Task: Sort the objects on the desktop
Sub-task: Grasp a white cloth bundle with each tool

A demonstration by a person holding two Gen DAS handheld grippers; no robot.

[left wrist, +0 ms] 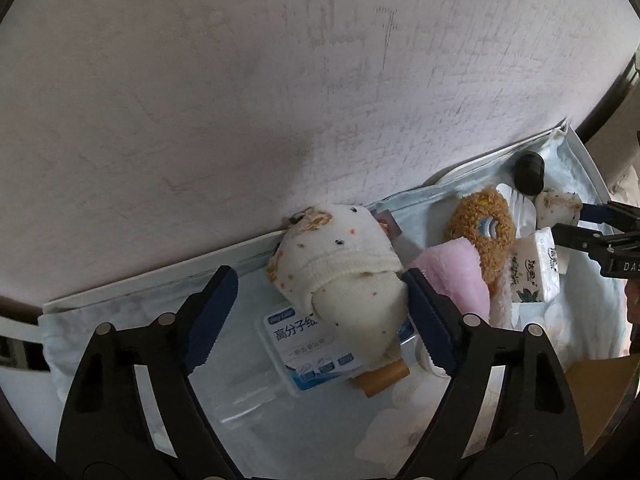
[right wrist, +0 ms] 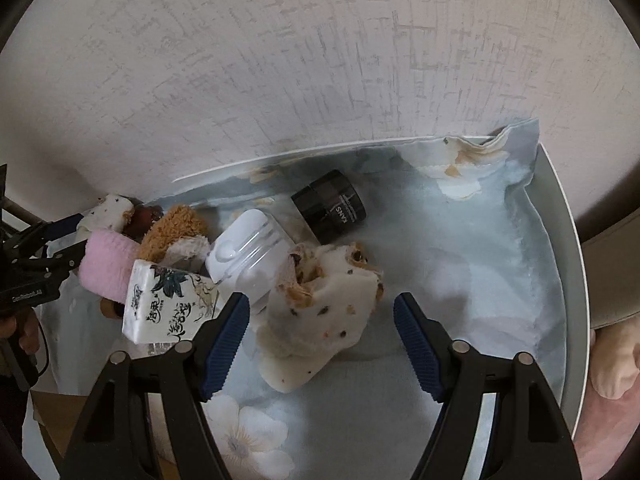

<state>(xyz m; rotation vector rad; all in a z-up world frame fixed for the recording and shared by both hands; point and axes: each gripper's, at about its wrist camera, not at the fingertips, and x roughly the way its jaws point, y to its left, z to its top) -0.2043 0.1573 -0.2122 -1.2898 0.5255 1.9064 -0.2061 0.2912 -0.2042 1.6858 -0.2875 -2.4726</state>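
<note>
Plainly, the risks come first. The left gripper (left wrist: 318, 316) stands spread wide, nothing clamped, with a rolled cream sock (left wrist: 340, 276) lying between its blue pads and touching the right one. That sock rests partly on a flat blue-labelled packet (left wrist: 310, 344) and a short brown tube (left wrist: 382, 376); if the pads close low, I judge they could pinch the packet's edge along with the fabric or knock the tube loose. Just right of those tongs a pink cloth (left wrist: 454, 276) presses close, so a sideways drift might snag it.

The right gripper (right wrist: 322, 334) is likewise released, its jaws wide apart. A second spotted sock (right wrist: 320, 312) lies crumpled between them, nearer the left pad. Soft and folded, it may slip free or trail if only one layer is caught. Left of these tongs a tissue pack (right wrist: 168, 300) leans near the left finger, and a white lidded jar (right wrist: 250, 256) touches the sock from beyond; closing carelessly could nudge either.

As for containers, a tray (right wrist: 560, 248) lined with pale floral cloth holds everything: the socks, the tissue pack, a brown plush toy (right wrist: 176, 228), the white jar, and a dark jar (right wrist: 330, 206) lying on its side ahead of the right tongs.
</note>
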